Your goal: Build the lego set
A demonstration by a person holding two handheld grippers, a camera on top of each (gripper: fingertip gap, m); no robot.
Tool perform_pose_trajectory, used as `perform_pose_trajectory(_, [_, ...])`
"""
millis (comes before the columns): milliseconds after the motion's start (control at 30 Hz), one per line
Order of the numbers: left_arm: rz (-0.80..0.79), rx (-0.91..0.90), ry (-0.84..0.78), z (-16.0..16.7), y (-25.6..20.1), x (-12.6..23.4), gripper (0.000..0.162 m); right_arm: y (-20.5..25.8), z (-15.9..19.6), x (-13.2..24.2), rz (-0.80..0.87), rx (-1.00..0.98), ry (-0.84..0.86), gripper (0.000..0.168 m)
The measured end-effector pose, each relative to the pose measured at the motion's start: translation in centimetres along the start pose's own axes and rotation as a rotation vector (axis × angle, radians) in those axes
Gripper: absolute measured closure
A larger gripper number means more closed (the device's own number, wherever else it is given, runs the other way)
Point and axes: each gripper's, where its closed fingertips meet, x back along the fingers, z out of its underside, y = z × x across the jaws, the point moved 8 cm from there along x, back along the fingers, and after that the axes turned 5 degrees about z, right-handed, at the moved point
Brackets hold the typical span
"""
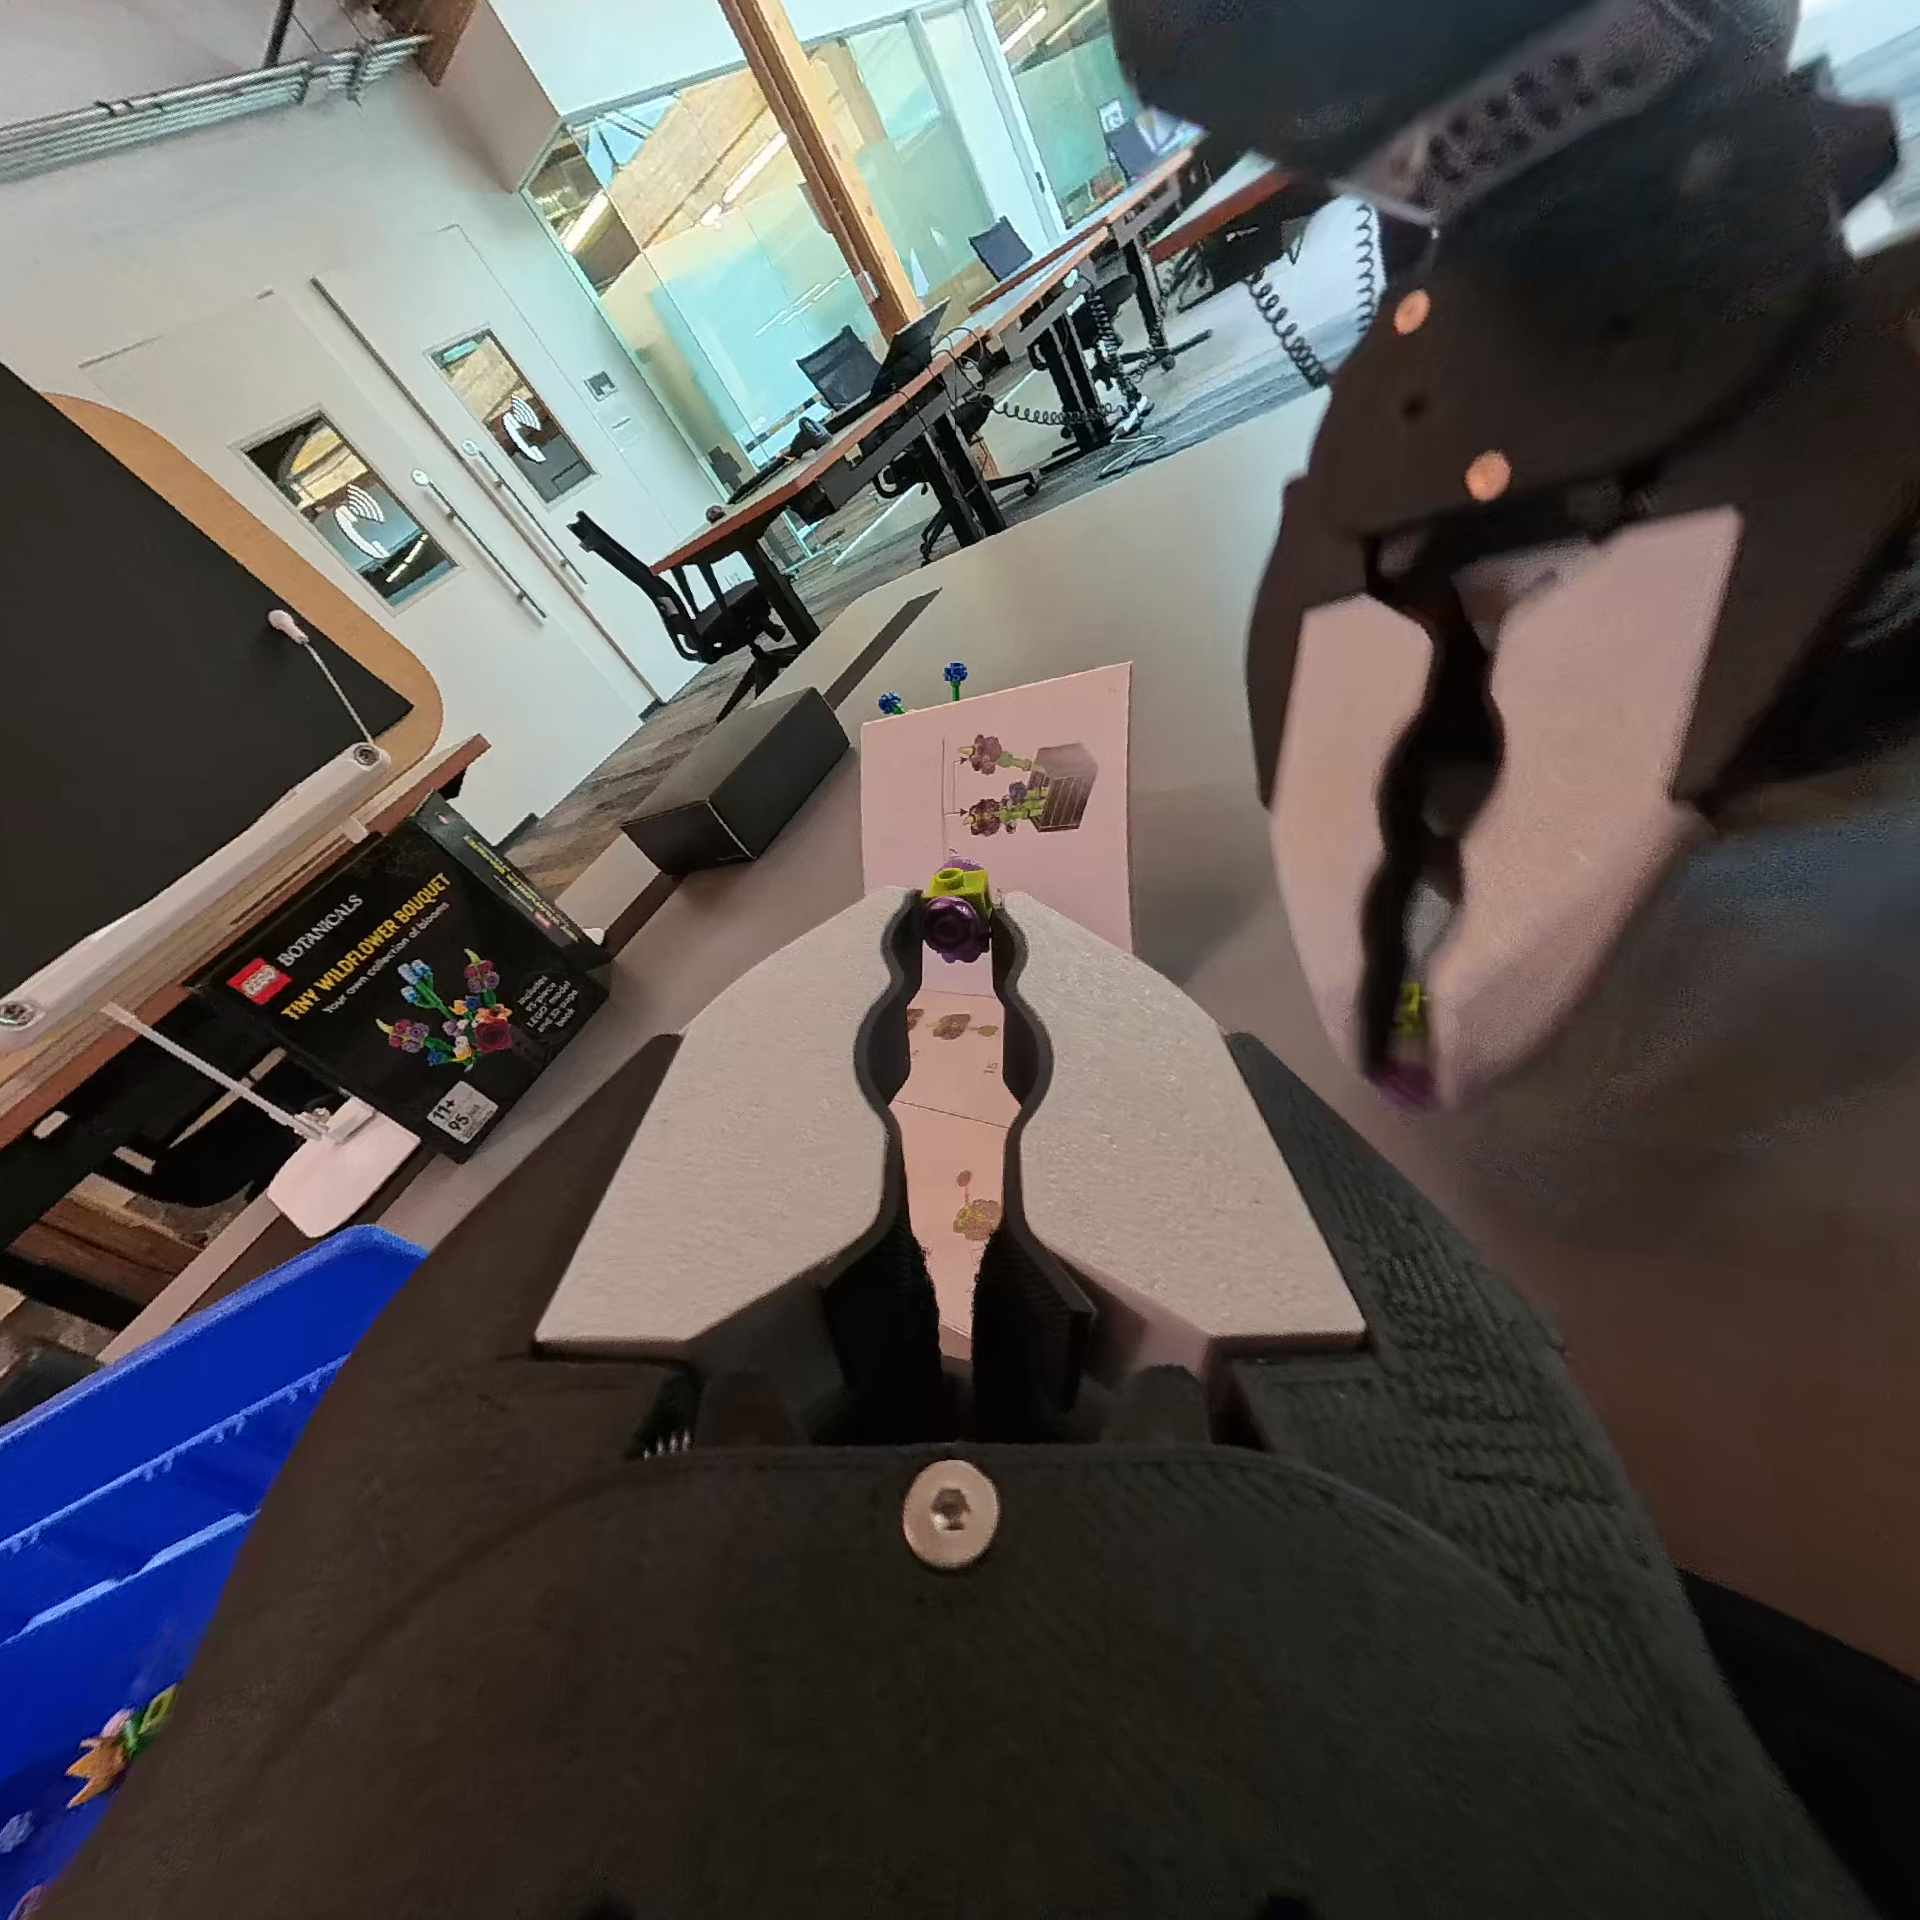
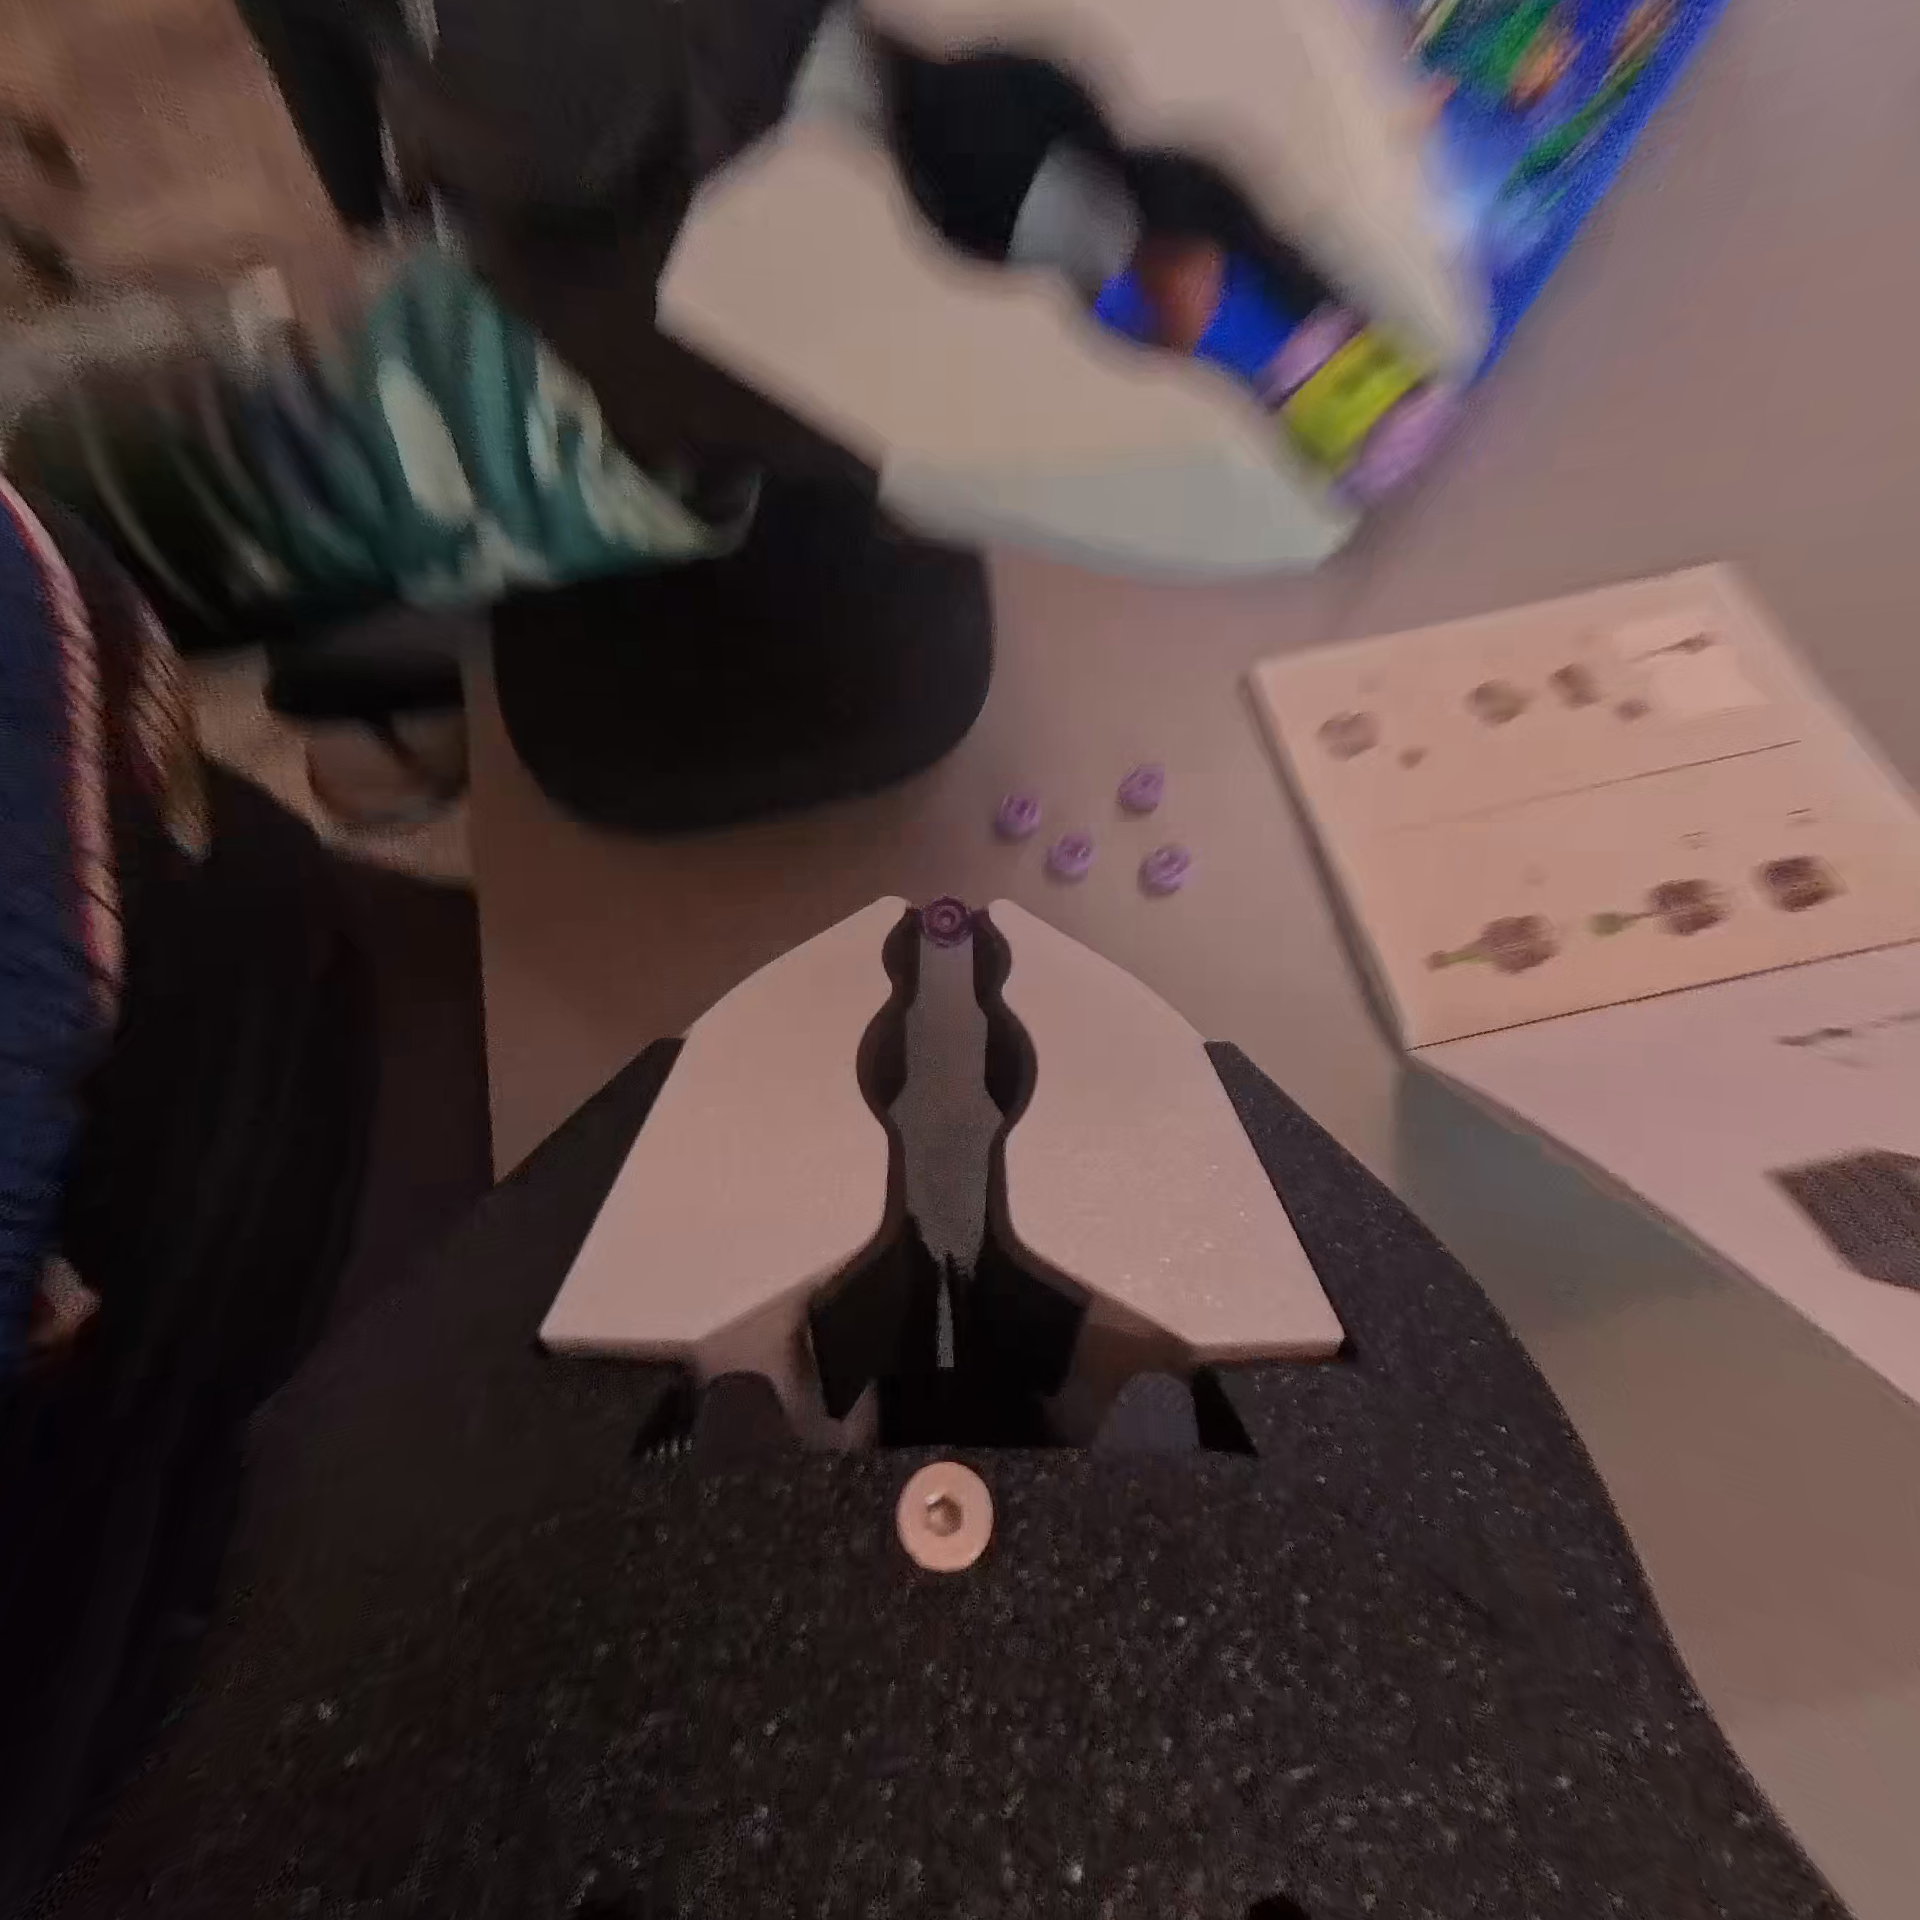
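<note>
Pinching purple flower pieces (image 1: 954, 925), both grippers (image 1: 956, 914) (image 2: 945, 920).

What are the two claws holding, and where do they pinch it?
The left claw pinches a purple-and-lime flower piece by its sides, at the very tips. The right claw pinches a small purple flower stud by its rim.

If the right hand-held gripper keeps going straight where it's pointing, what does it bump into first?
Probably the bare table just ahead. The right hand-held gripper, shut on a small purple piece, tilts down toward it. The four loose purple pieces lie slightly right of that line. Blur makes depth uncertain.
</note>
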Motion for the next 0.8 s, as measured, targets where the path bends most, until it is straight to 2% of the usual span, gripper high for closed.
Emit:
perform_pose_trajectory(100, [0.028, 0.016, -0.003, -0.1, -0.3, -0.1, 0.15, -1.4, -2.0, 3.0, 0.074, -0.14, -0.319, 0.159])
perform_pose_trajectory(167, [0.041, 0.012, -0.008, -0.3, -0.6, -0.3, 0.15, -2.0, -2.6, 3.9, 0.141, -0.187, -0.416, 0.159])
perform_pose_trajectory(500, [0.038, -0.114, 0.078, -0.1, -1.6, -1.0, 0.15, -1.2, -3.0, 2.5, 0.312, -0.079, -0.397, 0.159])
perform_pose_trajectory(800, [0.034, -0.16, 0.069, -0.4, -2.0, -0.9, 0.151, -1.2, -3.0, 2.3, 0.343, -0.033, -0.359, 0.159])
